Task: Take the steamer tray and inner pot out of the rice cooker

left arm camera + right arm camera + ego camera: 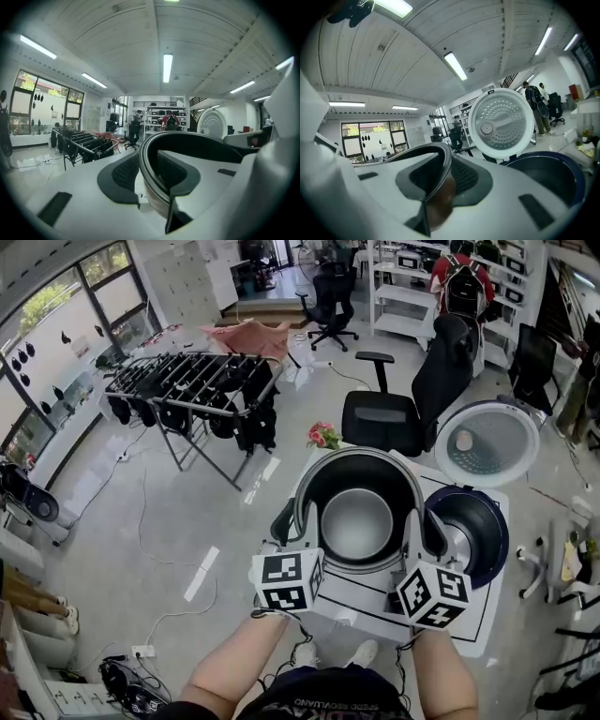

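The inner pot (356, 521) hangs clear of the rice cooker (486, 545), which sits at its three o'clock. The left gripper (286, 518) pinches the rim at nine o'clock and the right gripper (422, 532) at three. It looks like stiff, slick metal, so opposite rim holds suit it.
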`<move>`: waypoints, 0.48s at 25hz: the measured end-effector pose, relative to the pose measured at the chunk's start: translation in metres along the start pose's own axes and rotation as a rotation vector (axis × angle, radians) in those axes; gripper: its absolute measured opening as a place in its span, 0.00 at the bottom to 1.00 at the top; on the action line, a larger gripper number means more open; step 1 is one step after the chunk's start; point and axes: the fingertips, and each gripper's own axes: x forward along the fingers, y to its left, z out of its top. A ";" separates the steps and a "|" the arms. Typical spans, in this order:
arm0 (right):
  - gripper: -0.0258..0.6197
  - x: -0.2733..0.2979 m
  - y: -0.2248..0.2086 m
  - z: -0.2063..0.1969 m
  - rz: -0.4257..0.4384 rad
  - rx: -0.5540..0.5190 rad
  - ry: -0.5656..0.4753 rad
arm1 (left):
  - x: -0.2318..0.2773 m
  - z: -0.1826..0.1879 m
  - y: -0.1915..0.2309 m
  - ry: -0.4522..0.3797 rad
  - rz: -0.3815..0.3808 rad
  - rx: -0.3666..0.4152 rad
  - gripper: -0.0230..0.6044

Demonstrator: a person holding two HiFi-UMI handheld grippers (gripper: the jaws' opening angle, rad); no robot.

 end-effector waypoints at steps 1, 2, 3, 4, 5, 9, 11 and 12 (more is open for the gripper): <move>0.17 0.001 0.004 -0.007 0.002 -0.001 0.009 | -0.001 -0.006 0.006 0.011 0.005 -0.001 0.22; 0.17 0.002 0.007 -0.013 0.002 -0.002 0.017 | -0.002 -0.013 0.011 0.023 0.008 -0.003 0.22; 0.17 0.003 0.010 -0.020 0.001 -0.003 0.027 | -0.003 -0.020 0.016 0.036 0.010 -0.005 0.22; 0.17 0.004 0.013 -0.028 -0.001 -0.004 0.036 | -0.003 -0.027 0.021 0.049 0.011 -0.007 0.22; 0.17 0.005 0.015 -0.035 -0.003 -0.005 0.047 | -0.003 -0.035 0.025 0.062 0.010 -0.009 0.22; 0.17 0.008 0.019 -0.066 -0.016 -0.005 0.087 | 0.000 -0.068 0.038 0.115 0.004 -0.019 0.22; 0.17 0.010 0.019 -0.079 -0.023 -0.006 0.103 | 0.002 -0.084 0.042 0.141 0.003 -0.030 0.22; 0.17 0.011 0.018 -0.085 -0.027 -0.008 0.111 | 0.003 -0.092 0.044 0.154 0.001 -0.033 0.22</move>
